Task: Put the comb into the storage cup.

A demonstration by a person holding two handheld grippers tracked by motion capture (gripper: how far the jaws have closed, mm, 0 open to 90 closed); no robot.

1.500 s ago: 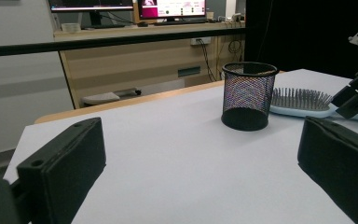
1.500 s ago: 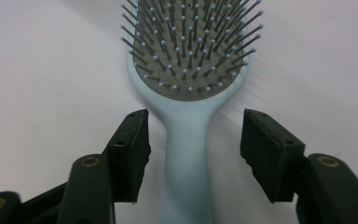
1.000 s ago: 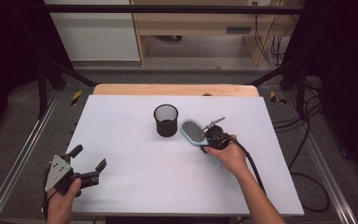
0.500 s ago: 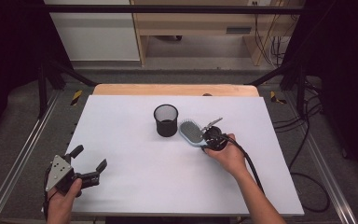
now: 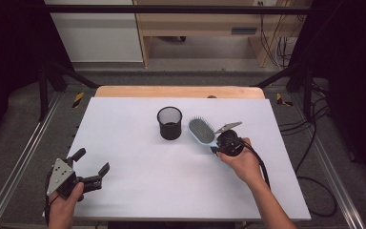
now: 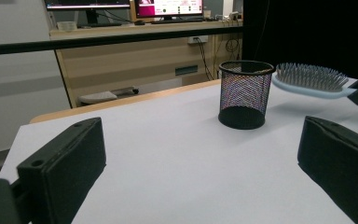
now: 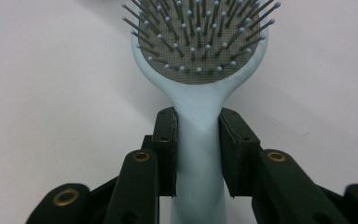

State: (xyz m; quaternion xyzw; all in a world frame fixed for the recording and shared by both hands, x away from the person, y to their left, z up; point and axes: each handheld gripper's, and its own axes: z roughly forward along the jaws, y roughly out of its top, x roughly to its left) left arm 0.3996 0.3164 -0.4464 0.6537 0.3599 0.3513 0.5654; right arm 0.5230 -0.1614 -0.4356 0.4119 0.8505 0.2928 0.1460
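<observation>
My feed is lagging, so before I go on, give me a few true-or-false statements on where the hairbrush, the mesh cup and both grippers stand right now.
1. The right gripper has its fingers shut on the handle of the light blue hairbrush. True.
2. The hairbrush lies bristles down. False: its bristles face up.
3. The black mesh cup stands upright on the white table. True.
4. The hairbrush head is inside the cup. False: it is beside the cup, outside it.
5. The left gripper holds the cup. False: it is open with nothing between its fingers, at the near left edge of the table, far from the cup.
</observation>
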